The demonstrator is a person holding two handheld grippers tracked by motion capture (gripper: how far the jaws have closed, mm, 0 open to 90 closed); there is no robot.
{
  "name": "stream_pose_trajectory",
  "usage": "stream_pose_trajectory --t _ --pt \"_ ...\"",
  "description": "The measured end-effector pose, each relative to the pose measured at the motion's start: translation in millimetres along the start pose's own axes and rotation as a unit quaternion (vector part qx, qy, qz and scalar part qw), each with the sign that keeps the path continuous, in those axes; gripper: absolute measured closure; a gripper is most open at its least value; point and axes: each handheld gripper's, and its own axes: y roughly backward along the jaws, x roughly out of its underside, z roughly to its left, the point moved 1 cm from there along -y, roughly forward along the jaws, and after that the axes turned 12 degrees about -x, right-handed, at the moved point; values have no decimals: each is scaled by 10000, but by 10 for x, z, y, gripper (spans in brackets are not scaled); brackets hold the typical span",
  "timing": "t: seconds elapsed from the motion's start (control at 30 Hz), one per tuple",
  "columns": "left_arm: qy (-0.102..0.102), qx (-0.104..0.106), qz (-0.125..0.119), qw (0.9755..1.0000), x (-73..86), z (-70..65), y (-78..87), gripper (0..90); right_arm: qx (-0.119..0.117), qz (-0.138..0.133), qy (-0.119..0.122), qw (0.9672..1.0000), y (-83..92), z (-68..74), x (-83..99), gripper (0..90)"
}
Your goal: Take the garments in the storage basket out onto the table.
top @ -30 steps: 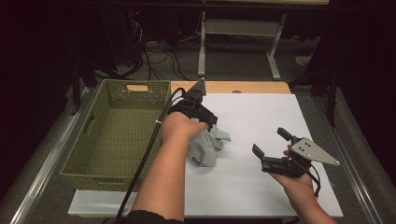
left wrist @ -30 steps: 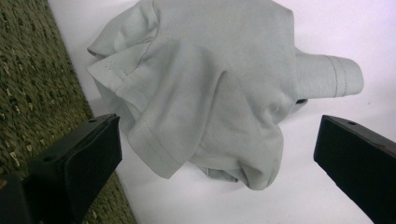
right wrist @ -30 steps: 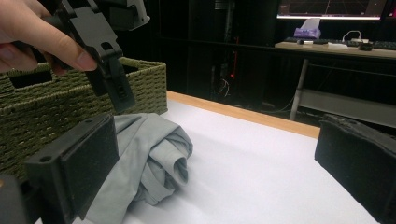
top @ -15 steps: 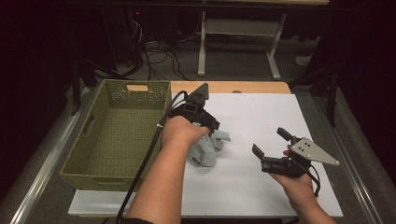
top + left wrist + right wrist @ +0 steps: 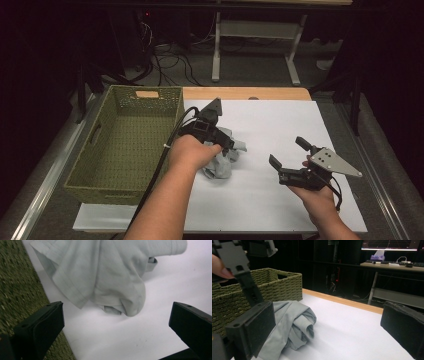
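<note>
We find the left tool (image 5: 226,145) poised over the crumpled grey garment (image 5: 223,161), jaws wide apart and holding nothing; the left gripper view shows cloth (image 5: 105,277) ahead of the jaws, not between them. The right tool (image 5: 287,155) waits well apart, likewise open and empty. The garment lies on the white counter (image 5: 280,120) just beside the woven basket (image 5: 125,145). We judge the approach under way; next, descend and close on a fold.

Grey cloth (image 5: 105,275) on white sheet (image 5: 150,322), jaws wide apart.
</note>
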Motion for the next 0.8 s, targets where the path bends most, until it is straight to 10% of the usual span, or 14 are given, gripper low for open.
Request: stream_pose_trajectory --t 0.8 --pt "119 70 36 9999 550 106 -33 6 -15 35 49 10000 -21 39 6 8"
